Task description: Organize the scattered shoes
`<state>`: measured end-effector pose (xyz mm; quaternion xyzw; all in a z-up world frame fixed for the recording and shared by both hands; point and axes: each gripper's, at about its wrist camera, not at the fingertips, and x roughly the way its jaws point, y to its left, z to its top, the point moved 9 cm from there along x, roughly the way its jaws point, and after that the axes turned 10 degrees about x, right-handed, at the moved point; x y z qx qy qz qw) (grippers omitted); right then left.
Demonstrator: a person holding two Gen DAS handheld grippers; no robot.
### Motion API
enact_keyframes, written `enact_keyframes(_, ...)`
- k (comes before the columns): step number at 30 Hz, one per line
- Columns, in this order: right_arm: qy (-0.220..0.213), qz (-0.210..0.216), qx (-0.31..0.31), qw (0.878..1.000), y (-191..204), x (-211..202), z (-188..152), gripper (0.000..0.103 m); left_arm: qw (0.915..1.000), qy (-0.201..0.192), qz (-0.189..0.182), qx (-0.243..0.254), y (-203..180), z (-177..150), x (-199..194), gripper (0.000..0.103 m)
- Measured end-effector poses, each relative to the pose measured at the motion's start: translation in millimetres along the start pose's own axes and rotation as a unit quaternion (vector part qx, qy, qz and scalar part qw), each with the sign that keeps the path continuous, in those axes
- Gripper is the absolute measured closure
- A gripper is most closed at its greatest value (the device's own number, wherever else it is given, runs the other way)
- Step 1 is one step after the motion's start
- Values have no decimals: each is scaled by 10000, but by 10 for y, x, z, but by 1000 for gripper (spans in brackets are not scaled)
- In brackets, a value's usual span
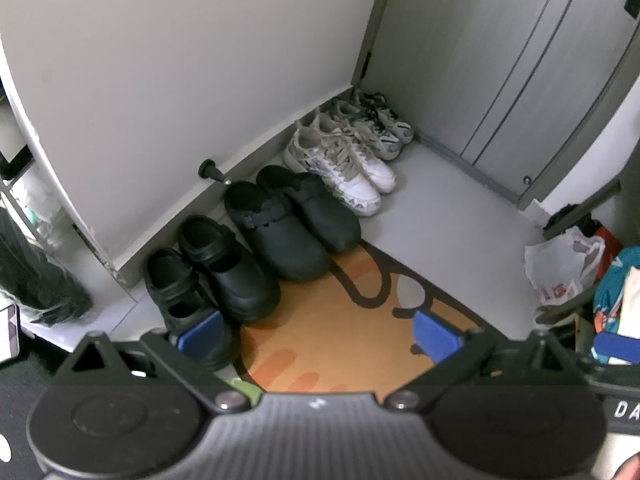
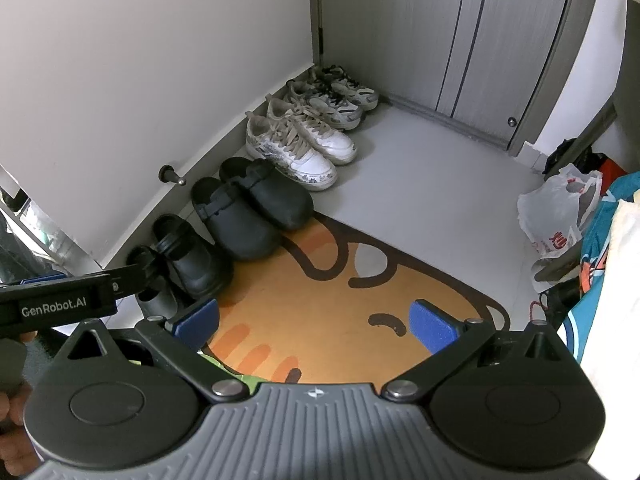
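Shoes stand in pairs in a row along the white wall. Nearest are black strap clogs [image 1: 224, 272] [image 2: 188, 256], then dark grey clogs [image 1: 288, 220] [image 2: 252, 208], white lace-up sneakers [image 1: 344, 164] [image 2: 304, 144], and grey running shoes [image 1: 380, 124] [image 2: 340, 92] in the corner. My left gripper [image 1: 318, 330] hangs open above the orange mat, its left pad over the nearest black clog. Over the mat too, my right gripper [image 2: 316, 320] is open and holds nothing. The left gripper's body shows at the left edge of the right wrist view.
An orange cartoon mat [image 1: 344, 320] [image 2: 320, 288] lies on the grey floor. A door stopper [image 1: 212, 172] [image 2: 170, 174] sticks out of the wall. Grey doors [image 2: 460, 40] close off the back. A white plastic bag [image 1: 560, 268] [image 2: 556, 208] and colourful bags crowd the right side.
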<state>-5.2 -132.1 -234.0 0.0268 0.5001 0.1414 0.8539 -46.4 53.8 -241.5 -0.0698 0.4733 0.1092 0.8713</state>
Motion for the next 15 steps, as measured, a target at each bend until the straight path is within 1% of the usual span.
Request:
enact_keyframes(8,23,-16,-23,10000,-2,5,-10,0,9999,22,-15,170,-84,-30,16,1)
enact_keyframes(15,55,-21,-39,10000,4,10,-23,0,9999,-9,55,89,-67,-14,18,1)
